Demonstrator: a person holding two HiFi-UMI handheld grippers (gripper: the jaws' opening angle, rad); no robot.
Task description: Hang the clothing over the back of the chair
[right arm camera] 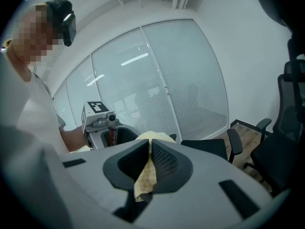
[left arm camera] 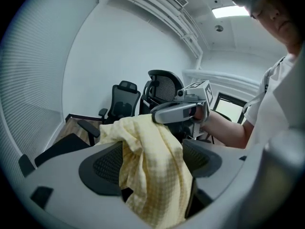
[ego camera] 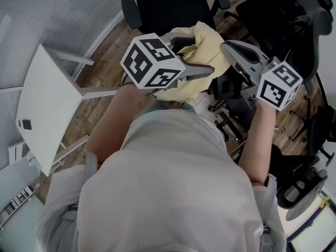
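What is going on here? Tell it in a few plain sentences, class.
A person holds a two-jaw gripper in each hand. The left gripper and the right gripper are both shut on a pale yellow checked cloth garment, which is bunched in the air between them. A black office chair stands just ahead. The garment is not yet hung over a chair back.

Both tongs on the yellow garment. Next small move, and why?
Probably raise both together toward the black chair ahead. The left tongs and right tongs each clamp the yellow garment, bunched between them, not yet over any chair back.
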